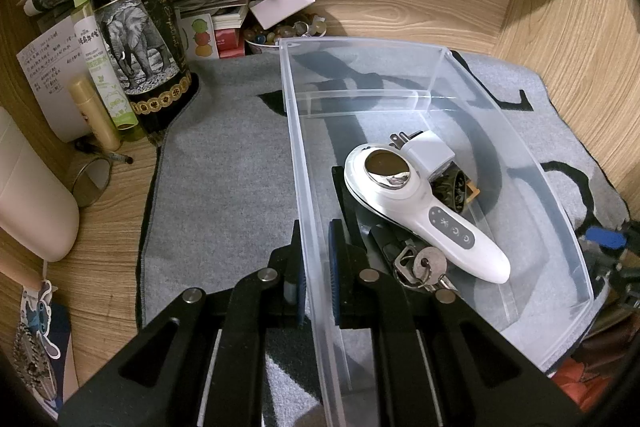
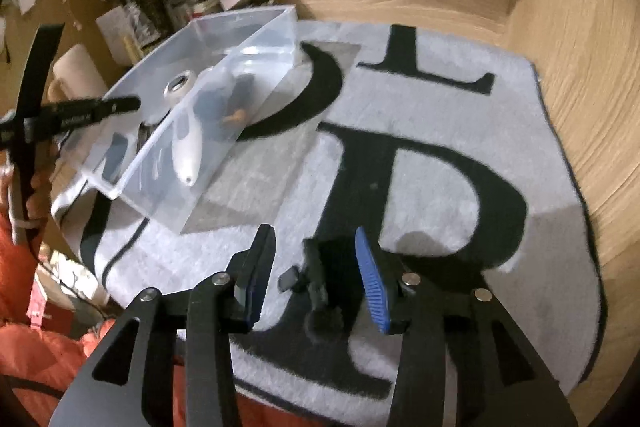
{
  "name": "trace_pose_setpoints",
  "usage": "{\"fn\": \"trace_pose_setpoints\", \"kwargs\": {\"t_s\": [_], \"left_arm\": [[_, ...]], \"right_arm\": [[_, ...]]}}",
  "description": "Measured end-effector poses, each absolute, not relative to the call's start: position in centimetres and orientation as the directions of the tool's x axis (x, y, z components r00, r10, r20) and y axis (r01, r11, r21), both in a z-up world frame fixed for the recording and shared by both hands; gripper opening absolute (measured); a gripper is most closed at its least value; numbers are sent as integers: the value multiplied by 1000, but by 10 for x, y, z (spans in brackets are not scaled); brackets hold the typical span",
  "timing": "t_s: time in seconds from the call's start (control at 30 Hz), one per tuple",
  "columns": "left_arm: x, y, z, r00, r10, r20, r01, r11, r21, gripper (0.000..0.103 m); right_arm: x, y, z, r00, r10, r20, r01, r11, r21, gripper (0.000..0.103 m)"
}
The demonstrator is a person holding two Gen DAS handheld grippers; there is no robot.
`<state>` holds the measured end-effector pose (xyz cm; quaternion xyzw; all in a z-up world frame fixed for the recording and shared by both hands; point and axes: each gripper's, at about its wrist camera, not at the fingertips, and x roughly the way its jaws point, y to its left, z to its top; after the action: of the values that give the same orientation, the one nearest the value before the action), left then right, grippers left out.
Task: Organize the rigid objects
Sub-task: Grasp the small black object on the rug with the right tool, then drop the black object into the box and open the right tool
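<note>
A clear plastic bin (image 1: pixel 400 75) sits on a grey mat (image 1: pixel 224 167). Inside lie a white handheld device (image 1: pixel 420 203), a white plug adapter (image 1: pixel 430 155), keys (image 1: pixel 424 267) and dark items. My left gripper (image 1: pixel 318 263) is shut on the bin's left wall, one finger inside and one outside. In the right wrist view the bin (image 2: pixel 256 39) appears tilted, raised at its near end. My right gripper (image 2: pixel 316 279) is open above a small black object (image 2: pixel 320 287) lying on the mat between its fingers.
A wine bottle (image 1: pixel 132 23), a green spray bottle (image 1: pixel 100 59), a lip-balm tube (image 1: pixel 94 111), papers and a bowl of beads (image 1: pixel 280 31) crowd the back left. A round mirror (image 1: pixel 90 181) lies on the wooden desk. Wooden walls enclose the back and right.
</note>
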<state>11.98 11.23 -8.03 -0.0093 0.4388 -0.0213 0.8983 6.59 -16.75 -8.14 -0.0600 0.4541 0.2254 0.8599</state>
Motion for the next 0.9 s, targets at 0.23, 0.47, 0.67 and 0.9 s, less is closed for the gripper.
{"fn": "trace_pose_setpoints", "kwargs": {"t_s": [0.23,0.47,0.67,0.9], "left_arm": [[119,112,-80,614,-46,-788,31,999,-34,9],[119,114,-80,614,-45,-788,31,999,-33,9],[119,114,-80,614,-45,-788,32,999,-32,9],[119,114,-80,613,-44,-789,31,999,-32,9]], "right_arm": [[65,-163,-101,467,306,-829,-460,885,67,26],[63,-161,-86,513,320,-797,-472,880,50,26],[74,-154,-55,590,340,-733,-474,880,27,26],[91,-129,-10,651,428,-627,-526,850,35,26]]}}
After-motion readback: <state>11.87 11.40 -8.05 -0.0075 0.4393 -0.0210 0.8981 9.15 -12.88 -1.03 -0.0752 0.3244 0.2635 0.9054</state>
